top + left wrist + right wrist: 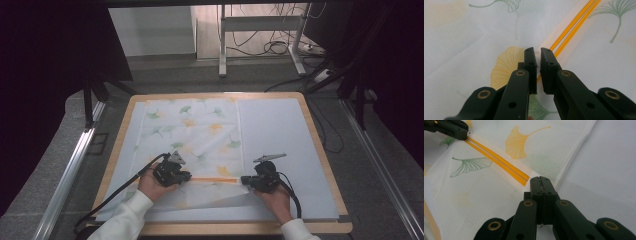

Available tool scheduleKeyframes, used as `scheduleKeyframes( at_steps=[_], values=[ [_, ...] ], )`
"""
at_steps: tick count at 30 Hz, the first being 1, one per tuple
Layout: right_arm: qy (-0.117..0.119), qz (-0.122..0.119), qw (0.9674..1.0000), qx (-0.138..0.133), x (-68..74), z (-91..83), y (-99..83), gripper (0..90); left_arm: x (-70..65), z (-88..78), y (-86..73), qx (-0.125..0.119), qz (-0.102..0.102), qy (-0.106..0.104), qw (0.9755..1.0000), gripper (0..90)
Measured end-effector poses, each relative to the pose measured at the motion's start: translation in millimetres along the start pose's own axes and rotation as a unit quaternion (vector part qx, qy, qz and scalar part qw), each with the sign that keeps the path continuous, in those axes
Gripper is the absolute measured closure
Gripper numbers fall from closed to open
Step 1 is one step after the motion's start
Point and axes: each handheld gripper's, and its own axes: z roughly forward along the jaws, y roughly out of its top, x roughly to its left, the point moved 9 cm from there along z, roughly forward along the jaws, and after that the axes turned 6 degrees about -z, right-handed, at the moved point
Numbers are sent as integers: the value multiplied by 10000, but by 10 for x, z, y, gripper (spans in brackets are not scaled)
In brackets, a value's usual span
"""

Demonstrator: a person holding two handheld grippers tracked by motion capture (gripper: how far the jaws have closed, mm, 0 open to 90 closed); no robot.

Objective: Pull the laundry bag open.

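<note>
A wooden-edged table [320,150] covered with a pale sheet stands on a grey floor. On it lies a white mesh bag printed with ginkgo leaves, with an orange zipper [200,145] near the person's side. The left gripper [186,176] holds its jaws a little apart around the small white zipper pull [537,53]; if it really pinches it, I cannot tell. The right gripper [245,180] is clenched on the bag's cloth just beside the zipper end. The mesh looks light, soft and easily wrinkled, so holding at the seams seems best
</note>
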Motion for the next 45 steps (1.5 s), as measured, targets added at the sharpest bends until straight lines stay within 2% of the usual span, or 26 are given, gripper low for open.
scheduleKeyframes(
  at_steps=[20, 45],
  values=[
    [-9, -4, 10000, -17, 3, 4, 2, 898, 198, -153, -170, 24, -235, 116, 9997, 844],
    [-9, -28, 10000, -20, 2, 4, 2, 897, 476, -397, -460, 21, -514, 305, 9982, 843]
  ],
)
